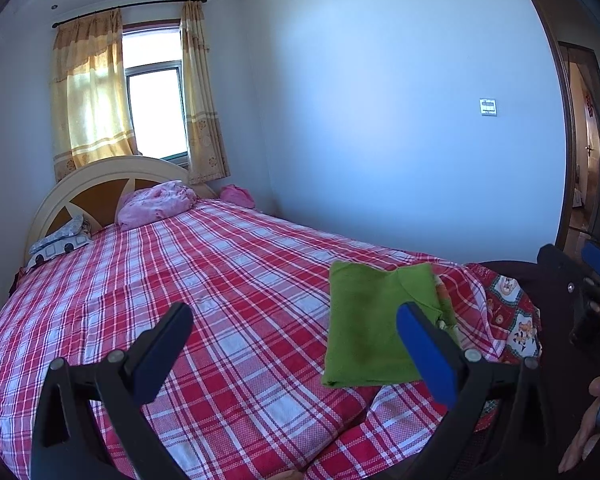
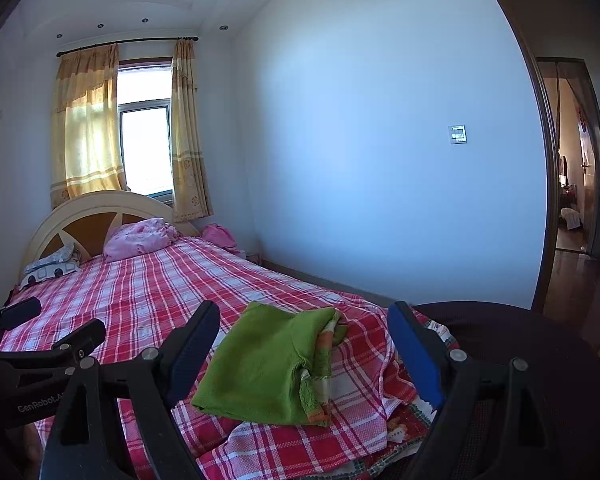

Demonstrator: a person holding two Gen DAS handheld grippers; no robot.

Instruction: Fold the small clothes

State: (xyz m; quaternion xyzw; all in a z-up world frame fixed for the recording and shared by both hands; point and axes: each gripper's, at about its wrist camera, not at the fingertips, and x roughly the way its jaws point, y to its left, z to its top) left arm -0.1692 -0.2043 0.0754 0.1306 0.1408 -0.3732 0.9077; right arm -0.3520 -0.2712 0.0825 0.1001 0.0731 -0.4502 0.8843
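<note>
A small green garment [image 1: 368,328] lies folded into a rough rectangle on the red plaid bed sheet [image 1: 204,280], near the bed's near right corner. In the right wrist view the garment [image 2: 260,364] shows an orange and white trimmed edge on its right side. My left gripper [image 1: 296,356] is open and empty, raised above the bed just left of the garment. My right gripper [image 2: 304,356] is open and empty, held above the garment with it between the fingers in view. The right gripper also shows at the right edge of the left wrist view [image 1: 580,284].
A pink bundle [image 1: 156,202] and a patterned pillow [image 1: 60,240] lie by the headboard [image 1: 100,176]. A cartoon-print blanket [image 1: 512,316] hangs at the bed's right corner. A dark round chair [image 2: 520,344] stands at right. An open doorway [image 2: 572,184] is at far right.
</note>
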